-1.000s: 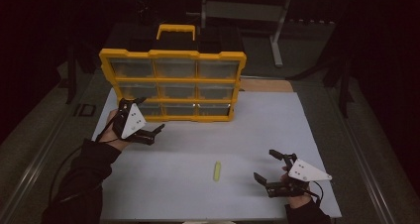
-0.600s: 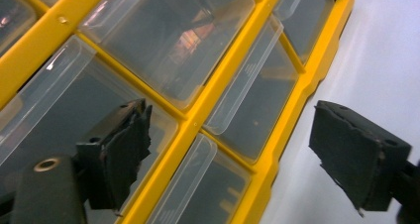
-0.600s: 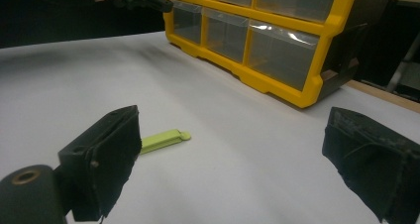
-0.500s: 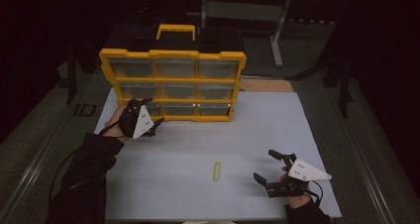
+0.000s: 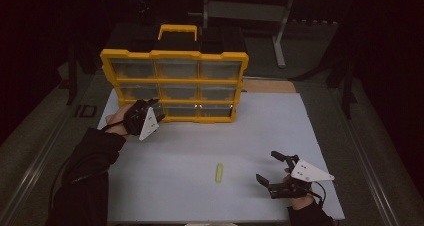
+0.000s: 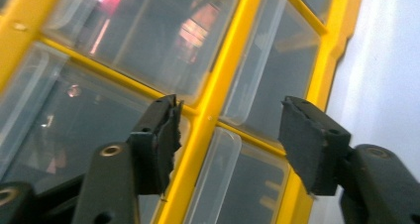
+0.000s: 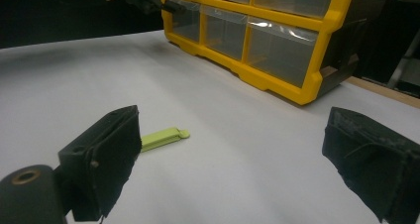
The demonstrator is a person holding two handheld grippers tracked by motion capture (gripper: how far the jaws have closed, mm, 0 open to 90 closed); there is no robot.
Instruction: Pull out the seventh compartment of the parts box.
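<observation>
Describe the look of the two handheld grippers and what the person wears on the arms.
Both the left gripper and right gripper are black, two-jawed, with worn dark pads and a pale grey three-cornered plate on top. A black cable trails along the left arm. Dark long sleeves cover both forearms.

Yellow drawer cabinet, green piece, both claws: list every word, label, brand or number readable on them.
No text can be read.
Yellow drawer cabinet: frame and clear drawers bear no visible label or brand.
Green piece: plain, too small to show any marking.
Left claw and right claw: no visible lettering.
</observation>
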